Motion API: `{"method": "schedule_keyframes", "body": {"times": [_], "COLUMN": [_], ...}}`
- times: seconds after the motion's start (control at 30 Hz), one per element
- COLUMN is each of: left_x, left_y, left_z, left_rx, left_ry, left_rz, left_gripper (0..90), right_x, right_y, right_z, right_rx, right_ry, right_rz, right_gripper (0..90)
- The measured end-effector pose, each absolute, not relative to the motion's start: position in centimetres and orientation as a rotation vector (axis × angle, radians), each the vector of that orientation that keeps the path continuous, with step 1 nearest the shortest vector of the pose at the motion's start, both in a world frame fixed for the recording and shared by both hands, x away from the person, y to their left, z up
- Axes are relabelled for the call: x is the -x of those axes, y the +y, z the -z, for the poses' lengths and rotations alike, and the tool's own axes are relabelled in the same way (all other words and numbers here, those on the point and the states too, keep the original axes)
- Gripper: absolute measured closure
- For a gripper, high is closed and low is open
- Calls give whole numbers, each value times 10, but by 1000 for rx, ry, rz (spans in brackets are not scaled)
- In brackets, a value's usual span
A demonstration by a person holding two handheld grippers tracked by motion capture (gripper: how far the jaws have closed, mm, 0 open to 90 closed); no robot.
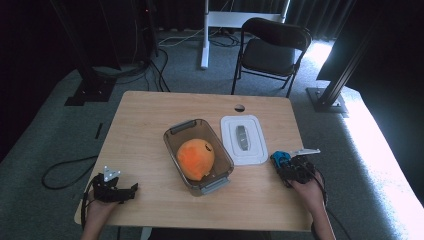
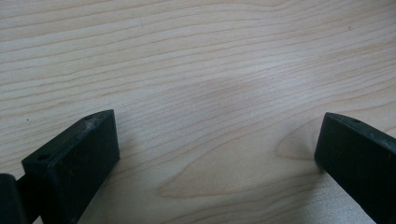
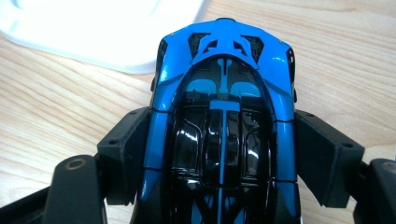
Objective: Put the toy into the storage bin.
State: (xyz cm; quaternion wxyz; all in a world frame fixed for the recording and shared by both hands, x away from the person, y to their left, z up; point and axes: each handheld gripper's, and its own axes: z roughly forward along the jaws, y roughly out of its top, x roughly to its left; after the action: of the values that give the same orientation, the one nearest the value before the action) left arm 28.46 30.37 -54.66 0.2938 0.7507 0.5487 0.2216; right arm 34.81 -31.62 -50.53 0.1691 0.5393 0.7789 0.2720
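Observation:
A blue and black toy car [image 3: 224,93] sits between the jaws of my right gripper [image 3: 223,154], and both pads press on its sides. From above, the car [image 1: 278,158] and the right gripper [image 1: 284,164] are at the table's right front, just right of the white lid [image 1: 252,152]. My left gripper [image 1: 131,190] lies at the front left corner of the table. Its jaws [image 2: 217,149] stand wide apart over bare wood, with nothing between them.
A clear plastic container [image 1: 182,125] in the middle of the wooden table [image 1: 145,115] holds an orange, ball-like thing [image 1: 196,157]. The white lid beside it carries a grey handle [image 1: 242,136]. A black folding chair [image 1: 272,50] stands behind the table.

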Motion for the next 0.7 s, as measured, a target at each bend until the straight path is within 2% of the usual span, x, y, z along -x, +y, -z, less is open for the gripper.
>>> {"method": "schedule_keyframes", "body": {"times": [0.7], "left_x": [-285], "left_y": [304], "left_z": [547], "left_rx": [-1999], "left_ry": [1461], "left_rz": [-590], "left_gripper": [2], "right_x": [-348], "right_y": [-298], "right_z": [447], "right_rx": [-1412], "right_ry": [2220], "right_rz": [-828], "right_gripper": [253]}}
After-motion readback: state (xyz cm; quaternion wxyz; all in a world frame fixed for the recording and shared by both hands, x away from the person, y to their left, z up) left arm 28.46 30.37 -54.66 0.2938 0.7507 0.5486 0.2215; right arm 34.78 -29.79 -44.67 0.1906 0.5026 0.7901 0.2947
